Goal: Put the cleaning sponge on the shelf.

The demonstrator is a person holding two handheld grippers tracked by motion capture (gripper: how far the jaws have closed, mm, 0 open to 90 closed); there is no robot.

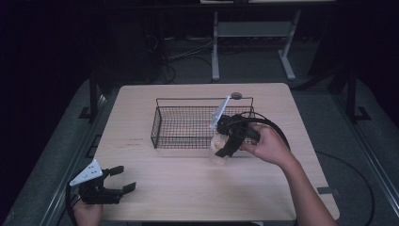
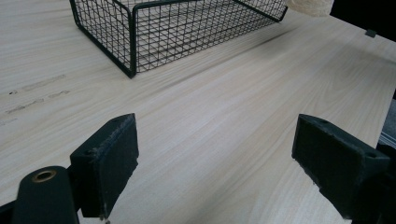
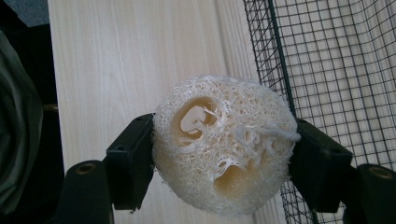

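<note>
A pale, round loofah sponge (image 3: pixel 224 147) with holes through it is squeezed between the two black jaws of my right gripper (image 3: pixel 222 158). In the high view the loofah sponge (image 1: pixel 219 147) hangs just above the table at the near edge of the black wire basket (image 1: pixel 160 123), with my right gripper (image 1: pixel 225 146) shut on it and pointing down and left. My left gripper (image 1: pixel 121 180) rests at the table's near left corner, its jaws wide apart with nothing between them. Looking along the left gripper (image 2: pixel 215 163), bare tabletop lies between the pads, and the basket (image 2: pixel 133 42) stands farther off.
The light wooden table (image 1: pixel 188 188) has faint marks left of the basket. A small round disc (image 1: pixel 236 95) lies at the table's far edge behind the basket. A desk frame (image 1: pixel 254 42) and cables stand on the dark floor beyond.
</note>
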